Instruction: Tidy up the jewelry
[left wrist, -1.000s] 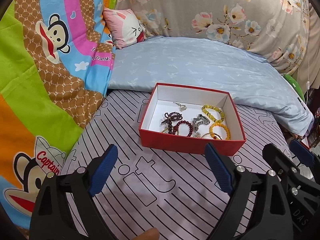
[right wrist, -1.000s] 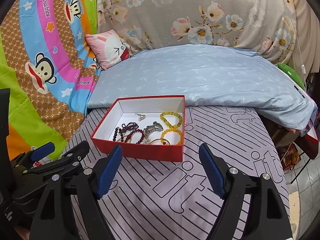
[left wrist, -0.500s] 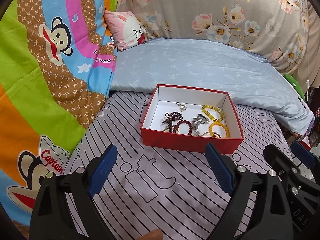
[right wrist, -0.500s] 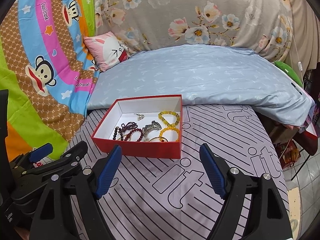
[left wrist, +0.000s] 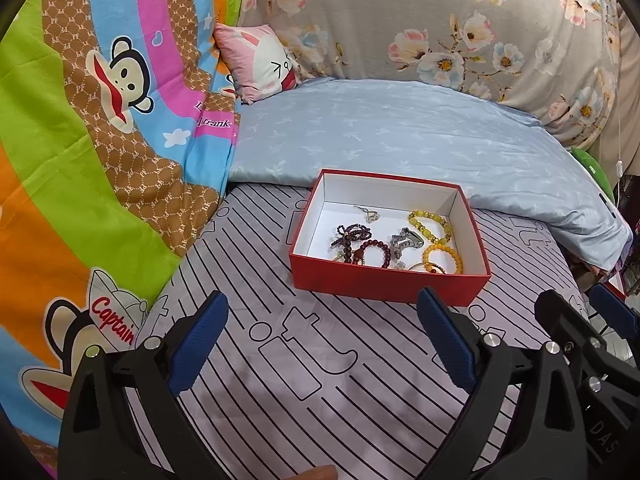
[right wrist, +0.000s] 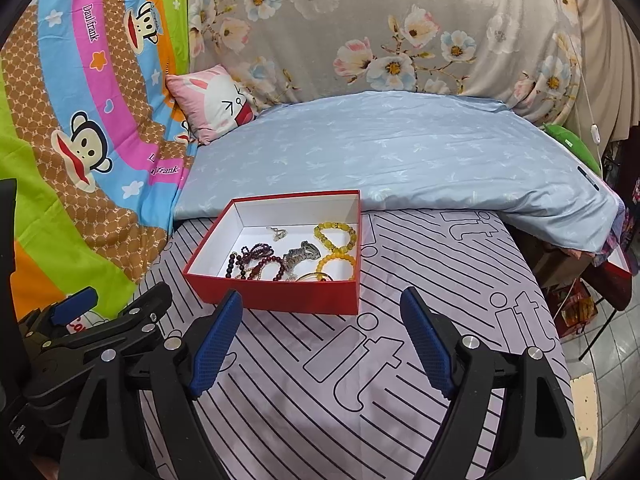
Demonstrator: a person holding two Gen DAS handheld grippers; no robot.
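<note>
The red box (left wrist: pixel 384 284) sits on the striped bed (left wrist: pixel 304 380), near its far edge, against the blue quilt (left wrist: pixel 400 140); inside lie yellow bracelets (left wrist: pixel 430 224) at the right wall, dark bead strands (left wrist: pixel 352 236) at the left. Only the right view shows tiled floor (right wrist: pixel 612 364) past the bed's right edge; only the left view shows a fingertip (left wrist: pixel 316 472) at the bottom. The left hand-held gripper (left wrist: pixel 320 344) has just been opening, wide and empty; the right hand-held gripper (right wrist: pixel 320 344) is also spread wide, holding nothing.
</note>
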